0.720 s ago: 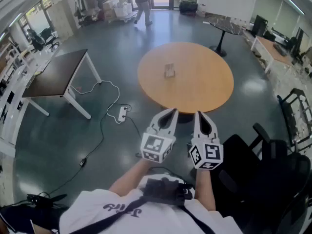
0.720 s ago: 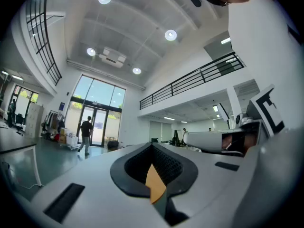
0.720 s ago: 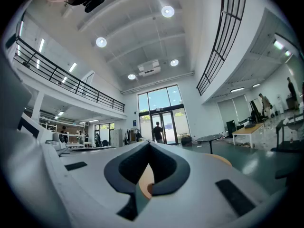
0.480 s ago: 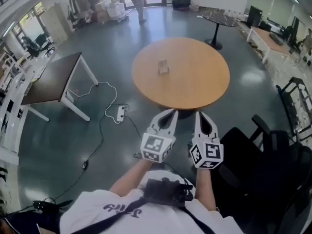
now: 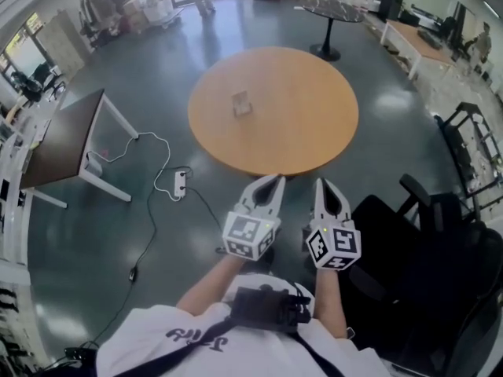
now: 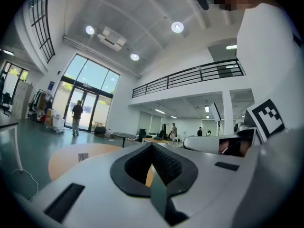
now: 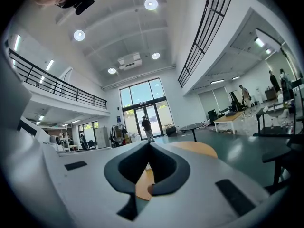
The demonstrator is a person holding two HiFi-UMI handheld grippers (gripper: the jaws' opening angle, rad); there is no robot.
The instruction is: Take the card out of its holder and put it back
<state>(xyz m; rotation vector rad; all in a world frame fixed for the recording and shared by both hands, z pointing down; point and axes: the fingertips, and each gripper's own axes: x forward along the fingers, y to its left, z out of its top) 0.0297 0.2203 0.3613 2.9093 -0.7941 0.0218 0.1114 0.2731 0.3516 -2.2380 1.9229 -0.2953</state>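
Left tool (image 5: 277, 180), right tool (image 5: 321, 184) level, side by side (both closed)

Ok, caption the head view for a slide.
Shut and empty, the left gripper and right gripper hover before the round table bearing the card holder.

A power strip (image 5: 180, 184) lies on the floor (image 5: 94, 250) near a dark desk (image 5: 59, 136).

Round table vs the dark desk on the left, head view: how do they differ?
Shape: the round table has a circular top; the dark desk is rectangular.
Colour: the round table is light orange wood; the dark desk is near black, on white legs.
Load: the round table carries the card holder; the dark desk shows nothing like it.
Both stand on the same glossy grey floor.
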